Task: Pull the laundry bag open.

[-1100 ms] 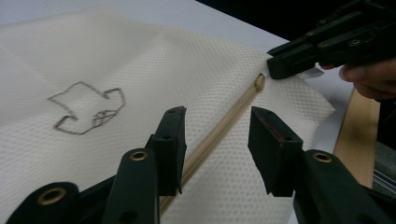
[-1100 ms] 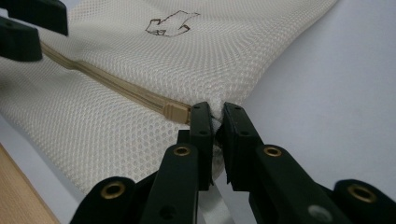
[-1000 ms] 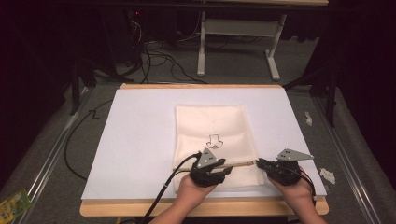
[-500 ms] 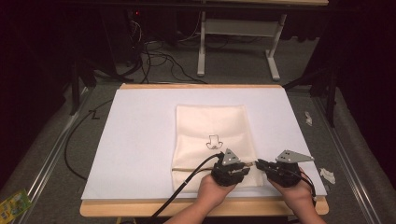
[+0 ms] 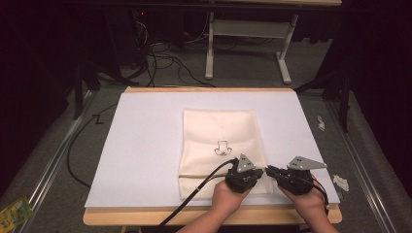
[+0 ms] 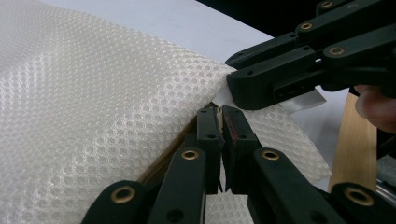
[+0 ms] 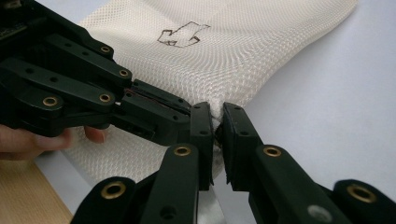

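A cream mesh cloth (image 5: 221,131) with a small black drawing (image 5: 223,147) lies folded on the white sheet (image 5: 145,145). Both grippers meet at its near right corner. My left gripper (image 5: 260,172) has just been closing its jaws, and they now pinch the cloth's edge (image 6: 140,107), seen close up at the left gripper (image 6: 221,113). My right gripper (image 5: 268,170) is shut on the same corner of the cloth (image 7: 224,51); its jaws (image 7: 217,114) squeeze a bunched bit of mesh. The left gripper (image 7: 184,109) touches beside it, and the right gripper (image 6: 236,88) shows just above the left one's tips.
The wooden table edge (image 5: 145,216) runs along the near side. Small white scraps (image 5: 340,182) (image 5: 320,122) lie to the right of the sheet. A green packet (image 5: 14,212) lies on the floor at the left. Cables (image 5: 155,53) and a desk frame (image 5: 248,29) stand behind.
My left hand slid right along the cloth's near edge until its gripper met the right one, and its jaws closed on the cloth. The right gripper kept still.
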{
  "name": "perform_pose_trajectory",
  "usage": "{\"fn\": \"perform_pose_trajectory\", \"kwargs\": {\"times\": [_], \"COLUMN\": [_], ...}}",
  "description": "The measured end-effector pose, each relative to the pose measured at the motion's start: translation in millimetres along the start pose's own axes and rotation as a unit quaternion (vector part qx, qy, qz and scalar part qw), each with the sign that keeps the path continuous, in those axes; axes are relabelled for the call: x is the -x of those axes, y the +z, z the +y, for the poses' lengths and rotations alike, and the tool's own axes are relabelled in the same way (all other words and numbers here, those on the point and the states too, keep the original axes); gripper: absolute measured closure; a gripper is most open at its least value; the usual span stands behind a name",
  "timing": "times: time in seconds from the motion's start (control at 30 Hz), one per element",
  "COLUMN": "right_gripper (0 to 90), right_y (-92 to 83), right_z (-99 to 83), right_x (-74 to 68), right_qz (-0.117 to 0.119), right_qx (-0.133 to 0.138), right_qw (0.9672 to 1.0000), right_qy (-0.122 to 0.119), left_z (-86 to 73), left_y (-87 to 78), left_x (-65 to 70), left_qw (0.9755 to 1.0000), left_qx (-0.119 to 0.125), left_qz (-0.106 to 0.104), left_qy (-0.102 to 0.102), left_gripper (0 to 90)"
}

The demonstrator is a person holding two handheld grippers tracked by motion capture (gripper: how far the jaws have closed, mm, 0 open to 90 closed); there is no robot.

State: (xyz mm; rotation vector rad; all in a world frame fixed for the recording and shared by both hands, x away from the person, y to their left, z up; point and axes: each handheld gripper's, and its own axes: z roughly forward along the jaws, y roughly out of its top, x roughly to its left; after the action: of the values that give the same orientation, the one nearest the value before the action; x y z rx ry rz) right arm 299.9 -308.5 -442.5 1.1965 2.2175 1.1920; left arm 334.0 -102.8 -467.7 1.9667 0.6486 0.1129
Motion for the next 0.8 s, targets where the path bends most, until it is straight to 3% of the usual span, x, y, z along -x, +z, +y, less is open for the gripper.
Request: {"fn": "perform_pose_trajectory", "kwargs": {"times": [0.17,0.27,0.37,0.5,0.57,0.63,0.7,0.8], "right_gripper": [84.7,84.9,84.9,84.8,84.9,85.2,85.5,85.5], "right_y": [1.8,-0.7,-3.8,-4.5,-1.5,1.8,2.6,-1.1], "right_z": [-0.8,-1.1,-3.3,-4.2,-2.7,-0.2,1.9,-0.6], "right_x": [-1.2,2.7,8.4,8.7,4.5,-2.9,-6.2,1.2], "right_qz": [-0.003,-0.014,-0.019,-0.014,-0.005,-0.007,-0.017,-0.024], "right_qx": [-0.007,-0.004,-0.001,-0.003,-0.004,-0.011,-0.013,-0.008], "right_qw": [0.9999,0.9999,0.9997,0.9998,1.0000,0.9998,0.9996,0.9997], "right_qy": [-0.008,0.004,0.012,0.011,0.000,-0.015,-0.017,-0.001], "left_z": [-1.5,-6.6,-11.4,-15.8,-17.2,-19.8,-25.3,-35.4], "left_y": [-3.3,-10.6,-23.2,-45.7,-55.5,-63.9,-71.9,-87.0], "left_x": [-3.3,-14.3,-25.3,-33.7,-33.5,-35.4,-45.3,-63.5], "left_qw": [0.9998,0.9995,0.9990,0.9983,0.9976,0.9969,0.9962,0.9944], "left_qx": [-0.016,-0.021,-0.033,-0.049,-0.058,-0.065,-0.070,-0.072], "left_qz": [0.007,0.011,0.022,0.031,0.036,0.042,0.051,0.066], "left_qy": [0.003,-0.019,-0.019,-0.003,0.012,0.015,-0.002,-0.039], "left_gripper": [87.4,87.4,87.4,87.4,87.4,87.5,87.5,87.5]}}
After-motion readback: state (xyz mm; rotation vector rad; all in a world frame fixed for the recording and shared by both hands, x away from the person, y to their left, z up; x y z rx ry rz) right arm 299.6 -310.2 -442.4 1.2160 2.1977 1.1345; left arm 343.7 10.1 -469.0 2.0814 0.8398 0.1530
